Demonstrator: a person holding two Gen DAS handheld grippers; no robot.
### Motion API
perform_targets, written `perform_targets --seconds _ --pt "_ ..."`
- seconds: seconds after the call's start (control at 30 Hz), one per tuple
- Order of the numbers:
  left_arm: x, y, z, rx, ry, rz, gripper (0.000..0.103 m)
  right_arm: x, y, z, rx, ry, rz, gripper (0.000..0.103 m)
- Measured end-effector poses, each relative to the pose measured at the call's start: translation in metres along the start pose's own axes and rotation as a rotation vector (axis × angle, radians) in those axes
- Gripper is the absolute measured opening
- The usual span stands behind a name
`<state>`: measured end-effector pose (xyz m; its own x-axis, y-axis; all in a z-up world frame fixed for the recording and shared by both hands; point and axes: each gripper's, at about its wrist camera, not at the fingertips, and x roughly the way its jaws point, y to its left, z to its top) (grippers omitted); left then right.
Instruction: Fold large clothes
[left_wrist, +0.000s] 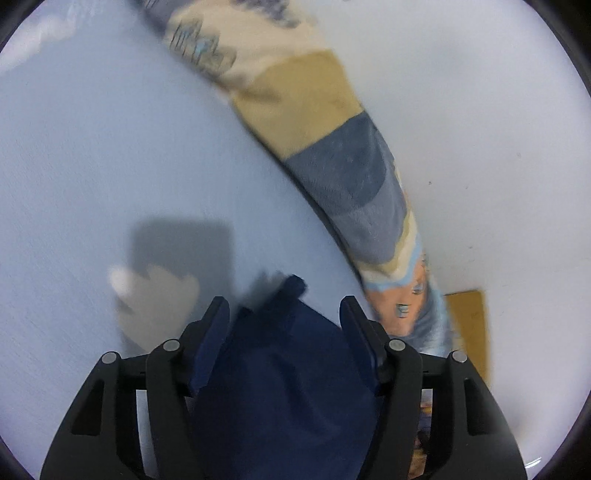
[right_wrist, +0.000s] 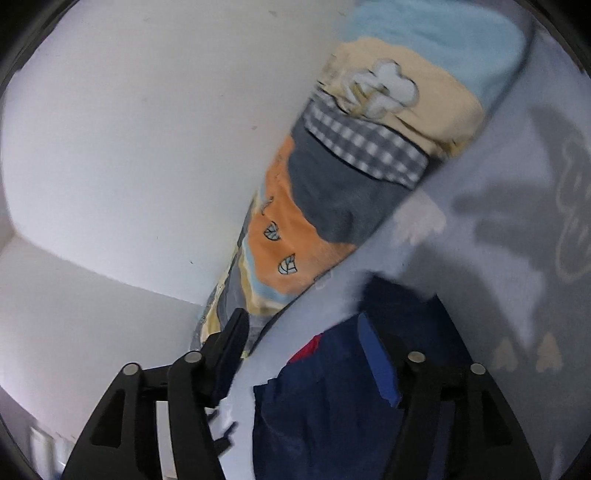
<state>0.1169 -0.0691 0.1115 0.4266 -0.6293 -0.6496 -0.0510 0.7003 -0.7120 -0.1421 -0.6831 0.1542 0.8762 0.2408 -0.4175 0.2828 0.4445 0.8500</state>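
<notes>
Pale blue bedsheet (left_wrist: 92, 166) carries the navy garment (left_wrist: 280, 387), lying loose between both spread grippers, left gripper (left_wrist: 284, 314) and right gripper (right_wrist: 303, 332), which should probably lift clear without snagging cloth.

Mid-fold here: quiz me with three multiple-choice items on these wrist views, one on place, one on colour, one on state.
1. The navy garment in the left wrist view lies:
A. between the fingers
B. on the wall
C. out of view

2. The bedsheet is:
A. red
B. pale blue
C. black

3. The right hand-held gripper is:
A. open
B. clamped shut
C. out of view

Answers: 1 A, dark cloth fills the gap of the left hand-held gripper; 2 B, the bare sheet shows it; 3 A, its fingers stand wide apart with cloth loose between them.
</notes>
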Motion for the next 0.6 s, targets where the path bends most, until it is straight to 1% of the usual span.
perform_targets --seconds 0.03,0.07,0.1,0.13,0.17,0.2,0.23,0.27,0.3,0.33,0.37,0.4,0.43,0.47,0.5,0.53,0.57,0.6 --pt "-0.002 -0.010 -0.007 0.074 -0.011 0.018 0.061 0.005 0.007 -0.005 -0.048 0.016 -0.018 0.067" --pt "-0.001 -0.023 -0.019 0.172 -0.021 0.041 0.061 0.011 0.012 -0.011 -0.089 0.032 -0.026 0.067" --pt "0.003 -0.035 -0.029 0.270 -0.021 0.069 0.061 0.023 0.017 -0.019 -0.152 0.064 -0.051 0.065" --pt "0.011 -0.048 -0.045 0.388 -0.003 0.103 0.061 0.040 0.025 -0.034 -0.250 0.112 -0.116 0.064" --pt "0.021 -0.057 -0.058 0.478 0.016 0.133 0.061 0.050 0.027 -0.043 -0.295 0.141 -0.141 0.063" --pt "0.033 -0.064 -0.076 0.565 0.034 0.172 0.061 0.064 0.026 -0.055 -0.340 0.180 -0.171 0.057" --pt "0.048 -0.067 -0.090 0.622 0.059 0.214 0.061 0.077 0.022 -0.067 -0.364 0.214 -0.211 0.054" --pt "0.058 -0.064 -0.099 0.639 0.084 0.243 0.061 0.088 0.013 -0.074 -0.355 0.258 -0.235 0.051" --pt "0.069 -0.054 -0.104 0.630 0.114 0.272 0.061 0.096 0.004 -0.080 -0.348 0.284 -0.255 0.041" --pt "0.075 -0.042 -0.105 0.618 0.119 0.308 0.058 0.099 -0.009 -0.082 -0.364 0.279 -0.329 0.032" --pt "0.077 -0.031 -0.103 0.615 0.103 0.349 0.057 0.098 -0.018 -0.079 -0.361 0.271 -0.359 0.028" --pt "0.075 -0.023 -0.099 0.600 0.087 0.364 0.056 0.091 -0.030 -0.072 -0.334 0.252 -0.374 0.018" --pt "0.067 -0.013 -0.093 0.562 0.074 0.337 0.049 0.080 -0.042 -0.063 -0.299 0.219 -0.395 0.010" --pt "0.058 -0.003 -0.088 0.524 0.064 0.309 0.045 0.065 -0.055 -0.051 -0.252 0.181 -0.430 0.009" --pt "0.048 0.006 -0.085 0.494 0.053 0.321 0.039 0.045 -0.071 -0.039 -0.191 0.136 -0.470 0.009" --pt "0.041 0.013 -0.085 0.486 0.024 0.406 0.053 0.030 -0.081 -0.031 -0.161 0.103 -0.530 0.001" --pt "0.031 0.022 -0.086 0.482 -0.004 0.455 0.058 0.011 -0.092 -0.025 -0.133 0.074 -0.567 0.001" --pt "0.021 0.030 -0.087 0.472 -0.002 0.442 0.060 -0.005 -0.101 -0.021 -0.108 0.053 -0.601 0.011"
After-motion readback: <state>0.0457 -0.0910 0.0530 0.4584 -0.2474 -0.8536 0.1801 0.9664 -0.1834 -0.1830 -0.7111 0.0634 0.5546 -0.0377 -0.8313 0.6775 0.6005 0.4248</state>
